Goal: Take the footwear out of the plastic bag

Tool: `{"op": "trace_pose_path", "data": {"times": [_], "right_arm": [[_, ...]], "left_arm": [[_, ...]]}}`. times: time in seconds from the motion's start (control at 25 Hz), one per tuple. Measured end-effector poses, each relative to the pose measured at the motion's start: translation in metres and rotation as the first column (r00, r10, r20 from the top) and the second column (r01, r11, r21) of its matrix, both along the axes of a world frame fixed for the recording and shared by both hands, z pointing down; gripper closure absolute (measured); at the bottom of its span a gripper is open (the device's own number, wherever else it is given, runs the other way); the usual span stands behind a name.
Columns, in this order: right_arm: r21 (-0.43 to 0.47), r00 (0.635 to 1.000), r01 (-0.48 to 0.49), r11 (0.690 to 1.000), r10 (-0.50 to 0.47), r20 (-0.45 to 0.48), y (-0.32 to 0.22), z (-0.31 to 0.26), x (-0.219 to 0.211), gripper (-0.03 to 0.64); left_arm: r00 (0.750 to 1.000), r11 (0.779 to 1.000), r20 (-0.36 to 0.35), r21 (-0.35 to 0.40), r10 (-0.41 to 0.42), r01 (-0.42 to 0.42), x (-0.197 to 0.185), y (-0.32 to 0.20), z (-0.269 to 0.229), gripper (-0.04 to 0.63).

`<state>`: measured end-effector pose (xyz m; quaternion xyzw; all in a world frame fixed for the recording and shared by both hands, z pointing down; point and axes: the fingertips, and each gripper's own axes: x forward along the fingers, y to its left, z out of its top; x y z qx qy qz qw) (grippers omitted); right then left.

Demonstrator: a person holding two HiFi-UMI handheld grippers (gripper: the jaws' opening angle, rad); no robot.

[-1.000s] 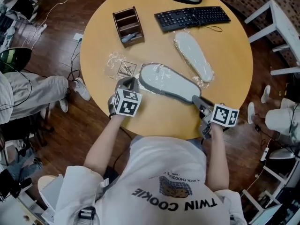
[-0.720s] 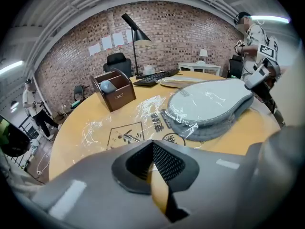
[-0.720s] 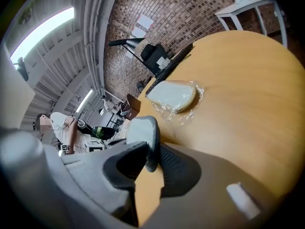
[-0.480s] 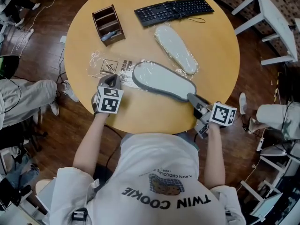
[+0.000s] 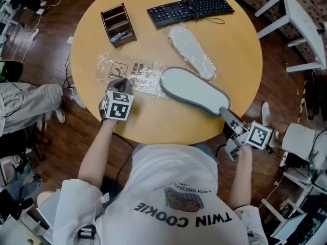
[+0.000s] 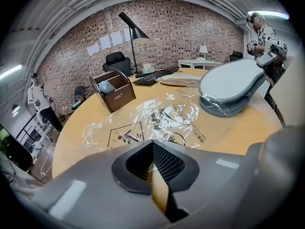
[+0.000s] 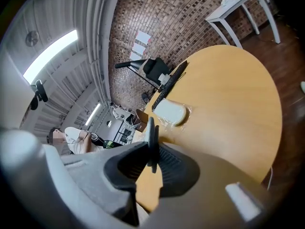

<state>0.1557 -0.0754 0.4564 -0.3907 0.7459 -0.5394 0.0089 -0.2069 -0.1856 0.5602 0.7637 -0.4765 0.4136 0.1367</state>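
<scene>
Nearly clear of its wrapper, the grey flat-soled slipper (image 5: 194, 90) lies slantwise across the near half of the round wooden table (image 5: 168, 124). Its toe end touches the crumpled mouth of the clear plastic bag (image 5: 134, 73), and its heel end reaches the table's edge. The right gripper (image 5: 228, 116), just off that edge, has its jaws clamped on the slipper's thin heel rim, having just been closing on it. The left gripper (image 5: 122, 84) is closed on the bag's near edge. Beyond them lie a second pale slipper wrapped in clear film (image 5: 191, 52), a black keyboard (image 5: 190, 9) and a brown wooden organiser box (image 5: 116, 24).
</scene>
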Motion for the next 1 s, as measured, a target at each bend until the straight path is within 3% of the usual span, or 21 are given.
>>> {"op": "trace_pose_path", "data": {"times": [0.2,0.36,0.52,0.76,1.0], "right_arm": [[0.014,0.999,-0.044,0.999,0.044,0.027,0.01,-0.023,0.017,0.554],[0.034,0.992,-0.082,0.996,0.079,0.098,0.01,-0.039,0.02,0.554],[0.077,0.988,-0.072,0.994,0.061,0.141,0.003,-0.055,0.009,0.554],[0.129,0.983,0.01,0.992,-0.033,0.181,-0.024,-0.06,-0.046,0.554],[0.119,0.967,0.085,0.989,-0.111,0.228,-0.054,-0.042,-0.114,0.554]], "left_arm": [[1.0,1.0,-0.001,-0.001,0.0,0.0,0.0,0.0,-0.001,0.597],[1.0,1.0,-0.006,-0.004,0.005,-0.005,0.0,-0.001,0.0,0.597],[1.0,1.0,-0.017,-0.005,0.013,-0.013,0.001,0.0,-0.001,0.597],[0.998,1.0,-0.054,0.003,0.013,-0.013,0.0,0.001,-0.002,0.597],[0.995,1.0,-0.104,0.009,0.007,-0.006,-0.001,0.002,-0.001,0.597]]}}
